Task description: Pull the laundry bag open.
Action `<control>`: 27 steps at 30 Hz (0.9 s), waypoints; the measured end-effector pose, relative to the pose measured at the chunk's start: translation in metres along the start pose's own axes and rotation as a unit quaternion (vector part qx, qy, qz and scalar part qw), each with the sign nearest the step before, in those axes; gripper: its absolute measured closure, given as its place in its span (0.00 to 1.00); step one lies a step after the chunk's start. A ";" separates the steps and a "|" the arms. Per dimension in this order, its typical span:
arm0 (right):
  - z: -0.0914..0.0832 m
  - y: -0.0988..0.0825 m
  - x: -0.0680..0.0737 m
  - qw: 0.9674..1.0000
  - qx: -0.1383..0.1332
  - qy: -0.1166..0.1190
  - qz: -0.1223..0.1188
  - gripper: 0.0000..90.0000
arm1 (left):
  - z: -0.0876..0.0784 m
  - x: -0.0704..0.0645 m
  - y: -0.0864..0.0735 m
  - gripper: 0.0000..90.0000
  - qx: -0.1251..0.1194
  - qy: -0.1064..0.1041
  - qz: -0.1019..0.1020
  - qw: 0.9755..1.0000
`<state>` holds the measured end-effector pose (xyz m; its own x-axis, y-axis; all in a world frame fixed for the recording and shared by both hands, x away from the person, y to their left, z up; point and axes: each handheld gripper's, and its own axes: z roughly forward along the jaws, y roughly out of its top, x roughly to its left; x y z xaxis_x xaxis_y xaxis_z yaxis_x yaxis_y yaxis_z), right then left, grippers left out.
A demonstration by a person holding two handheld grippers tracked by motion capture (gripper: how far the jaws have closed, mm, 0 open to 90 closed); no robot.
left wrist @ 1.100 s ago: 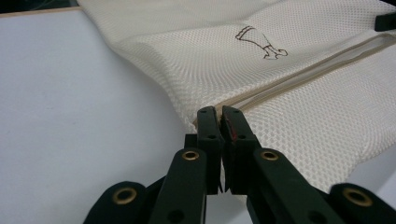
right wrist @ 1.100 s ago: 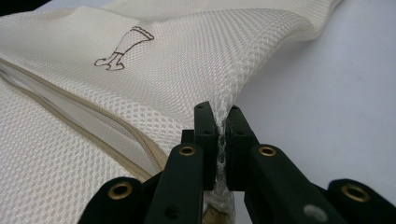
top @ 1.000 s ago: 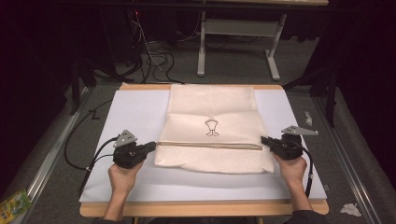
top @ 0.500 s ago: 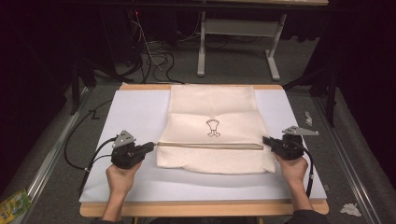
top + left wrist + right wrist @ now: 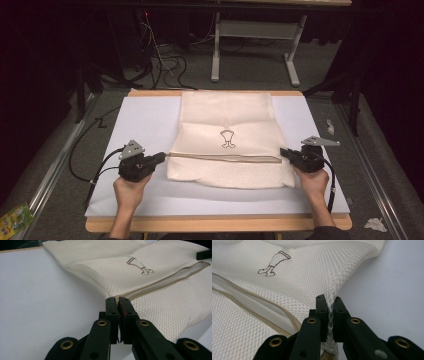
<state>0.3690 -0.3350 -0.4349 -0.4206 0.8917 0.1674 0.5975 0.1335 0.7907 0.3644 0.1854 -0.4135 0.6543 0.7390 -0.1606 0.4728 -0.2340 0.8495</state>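
A cream mesh bag [image 5: 227, 142] lies flat in the middle of the white table [image 5: 145, 120]. It has a small dark drawing [image 5: 227, 138] on it and a long zipper [image 5: 225, 157] running across, from 9 o'clock to 3 o'clock.

The left tongs [image 5: 161, 158] sit at the bag's 9 o'clock edge. In the left gripper view, the left tongs [image 5: 117, 301] are clenched on the bag right at the end of the zipper. The right tongs [image 5: 283, 152] sit at the bag's 3 o'clock edge. In the right gripper view, the right tongs [image 5: 329, 302] are squeezed tight on a bunched fold of the mesh.

Not much has changed since a second ago. Both hands have stayed where they were, and both tongs have kept their hold. The bag has not slid on the table, and the zipper line looks just as straight as it did.

This looks like a pause with both sides of the bag held. The bag seems ready to be lifted or folded toward 12 o'clock, so the hands would need to move together to keep it even.
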 end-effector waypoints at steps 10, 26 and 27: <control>0.004 -0.006 0.002 1.000 0.015 0.006 0.000 0.96 | 0.001 0.002 -0.008 0.96 0.017 -0.004 -0.005 1.000; 0.010 -0.016 0.005 1.000 0.029 0.008 -0.004 0.94 | 0.010 0.002 -0.018 0.96 0.050 0.004 -0.004 0.999; 0.011 -0.017 0.005 0.999 0.031 0.008 -0.003 0.94 | 0.010 0.001 -0.019 0.96 0.053 0.005 -0.003 0.999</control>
<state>0.3643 -0.3283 -0.4535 -0.4354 0.8836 0.1719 0.6358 0.1667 0.7536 0.3622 0.1845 -0.4349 0.6453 0.7468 -0.1610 0.5376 -0.2942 0.7902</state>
